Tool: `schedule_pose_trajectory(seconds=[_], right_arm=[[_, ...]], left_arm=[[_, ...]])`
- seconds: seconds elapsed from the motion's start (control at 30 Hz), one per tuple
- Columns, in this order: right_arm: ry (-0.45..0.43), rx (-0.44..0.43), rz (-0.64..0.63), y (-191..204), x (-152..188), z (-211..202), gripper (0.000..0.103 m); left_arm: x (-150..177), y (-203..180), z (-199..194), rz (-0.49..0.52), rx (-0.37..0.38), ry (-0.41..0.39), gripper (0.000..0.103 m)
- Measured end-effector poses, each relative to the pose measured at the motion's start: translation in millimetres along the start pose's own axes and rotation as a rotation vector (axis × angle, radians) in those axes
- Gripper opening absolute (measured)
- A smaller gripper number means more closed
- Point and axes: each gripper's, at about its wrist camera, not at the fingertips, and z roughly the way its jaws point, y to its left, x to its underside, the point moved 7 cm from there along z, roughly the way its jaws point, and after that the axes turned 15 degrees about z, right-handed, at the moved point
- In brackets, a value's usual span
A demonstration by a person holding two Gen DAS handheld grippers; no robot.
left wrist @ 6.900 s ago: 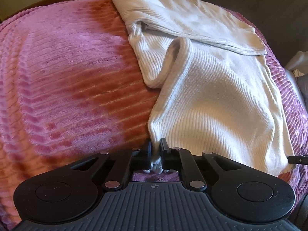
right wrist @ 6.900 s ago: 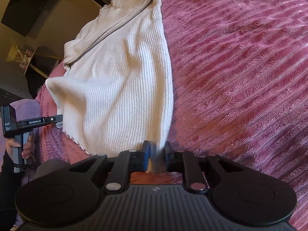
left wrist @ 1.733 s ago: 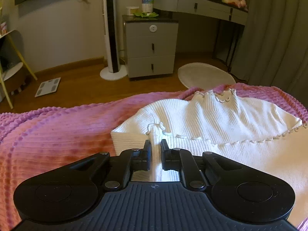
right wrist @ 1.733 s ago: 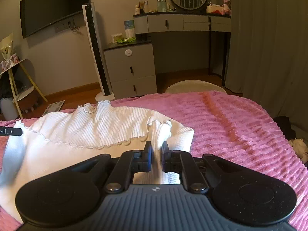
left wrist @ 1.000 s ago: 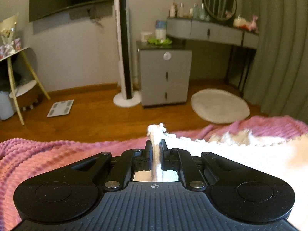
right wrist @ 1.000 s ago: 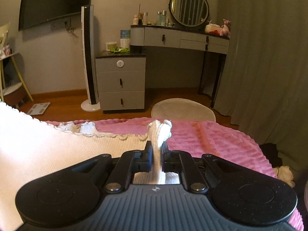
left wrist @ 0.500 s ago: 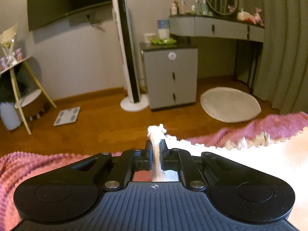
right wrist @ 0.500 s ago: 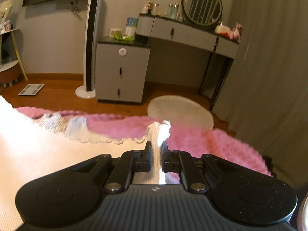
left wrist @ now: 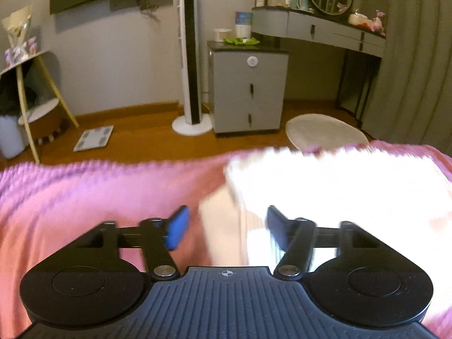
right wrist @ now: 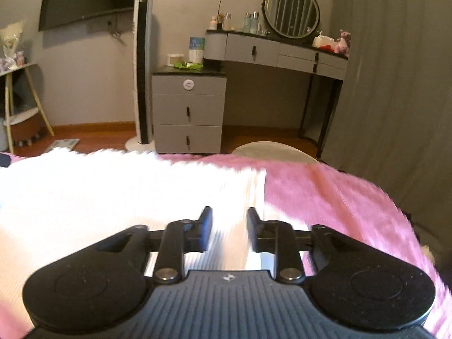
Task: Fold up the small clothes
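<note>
Grippers, two, both parted, over one sweater [left wrist: 339,186].

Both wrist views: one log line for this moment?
left gripper: jaws just opening, nothing pinched | right gripper: jaws just opening, nothing pinched | top: released, lying on blanket

Wood floor [left wrist: 135,144], grey drawers [left wrist: 250,90], tower fan [left wrist: 189,50], curtain [right wrist: 395,84].

Home bedroom — pink bedspread [left wrist: 84,197], mirrored dressing table [right wrist: 276,48]
</note>
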Motion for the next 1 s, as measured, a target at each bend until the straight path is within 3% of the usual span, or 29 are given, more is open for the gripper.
schedule_pose_trajectory(seconds=[0.1, 0.2, 0.33, 0.43, 0.5, 0.57, 0.67, 0.77, 1.0], right_arm=[[0.024, -0.017, 0.024, -7, 32, -29, 0.038], [0.053, 0.023, -0.006, -15, 53, -33, 0.039], [0.074, 0.048, 0.019, -21, 51, -38, 0.039], [0.094, 0.073, 0.018, -21, 48, -41, 0.039], [0.110, 0.103, -0.027, -24, 55, -37, 0.042], [0.118, 0.114, -0.044, -28, 59, -30, 0.051], [0.145, 0.106, 0.032, -42, 55, -24, 0.066], [0.163, 0.102, 0.118, -51, 49, -24, 0.067], [0.078, 0.206, 0.077, -41, 41, -47, 0.067]], left_arm=[[22, -10, -13, 0.001, 0.059, 0.034, 0.071], [31, -20, -16, 0.033, 0.048, 0.053, 0.068], [32, -24, -16, -0.010, 0.078, 0.081, 0.057], [31, -26, -13, 0.008, 0.062, 0.090, 0.057], [34, -27, -9, 0.007, 0.057, 0.103, 0.059], [38, -26, -7, -0.006, 0.055, 0.113, 0.063], [40, -22, -6, -0.012, 0.053, 0.121, 0.070], [41, -17, -8, -0.035, 0.070, 0.130, 0.073], [45, 4, -16, -0.118, 0.098, 0.131, 0.081]])
